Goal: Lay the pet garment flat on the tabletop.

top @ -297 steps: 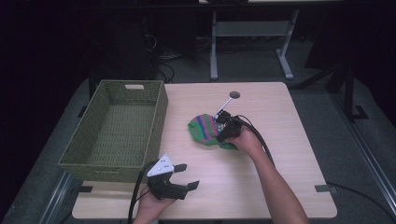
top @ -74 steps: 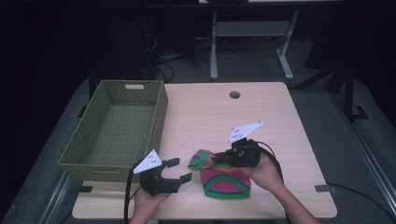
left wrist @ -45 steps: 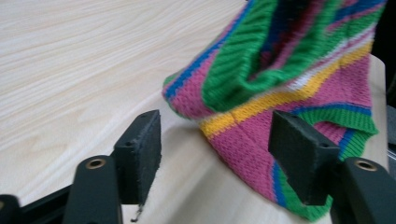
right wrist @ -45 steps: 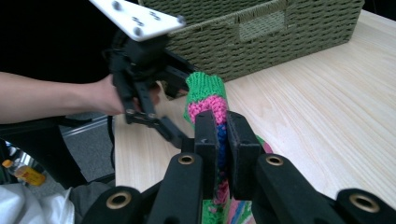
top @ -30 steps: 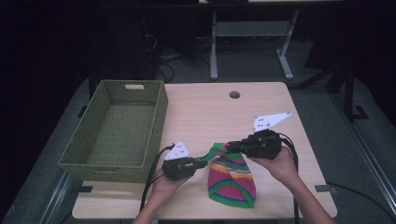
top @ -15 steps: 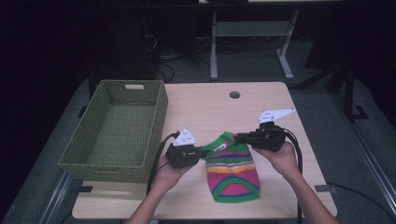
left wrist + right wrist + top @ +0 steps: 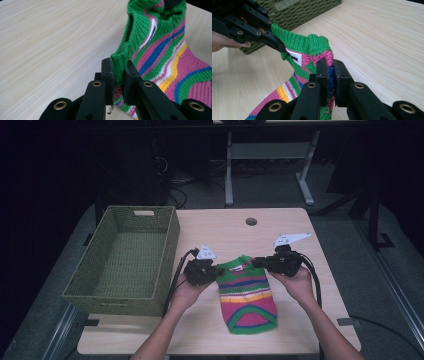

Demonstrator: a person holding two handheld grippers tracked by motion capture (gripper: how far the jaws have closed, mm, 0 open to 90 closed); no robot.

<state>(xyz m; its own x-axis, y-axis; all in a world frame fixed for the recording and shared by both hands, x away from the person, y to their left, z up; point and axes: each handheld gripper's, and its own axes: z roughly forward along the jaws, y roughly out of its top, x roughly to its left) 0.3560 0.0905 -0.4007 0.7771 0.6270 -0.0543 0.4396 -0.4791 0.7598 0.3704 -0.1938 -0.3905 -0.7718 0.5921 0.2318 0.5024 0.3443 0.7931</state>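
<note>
A small striped knit sweater (image 7: 247, 295), green, pink, blue and yellow, hangs stretched between my two grippers over the table's front middle. My left gripper (image 7: 216, 270) is shut on its left shoulder; the green ribbed edge (image 7: 118, 65) is pinched between the black jaws. My right gripper (image 7: 256, 262) is shut on the right shoulder, jaws pressed on the pink and blue knit (image 7: 330, 75). The green collar (image 7: 307, 43) with a white label (image 7: 294, 57) stands between them. In the right gripper view the left gripper (image 7: 275, 42) shows at the top left.
A green woven basket (image 7: 127, 257) stands empty on the table's left side, close to the left hand. The wooden table (image 7: 225, 227) has a round cable hole (image 7: 251, 221) at the back. A desk frame (image 7: 270, 155) stands on the floor behind.
Both grippers have carried the sweater away from the front edge and spread its shoulders apart. The garment now hangs flatter and wider, with its hem trailing toward the front.
</note>
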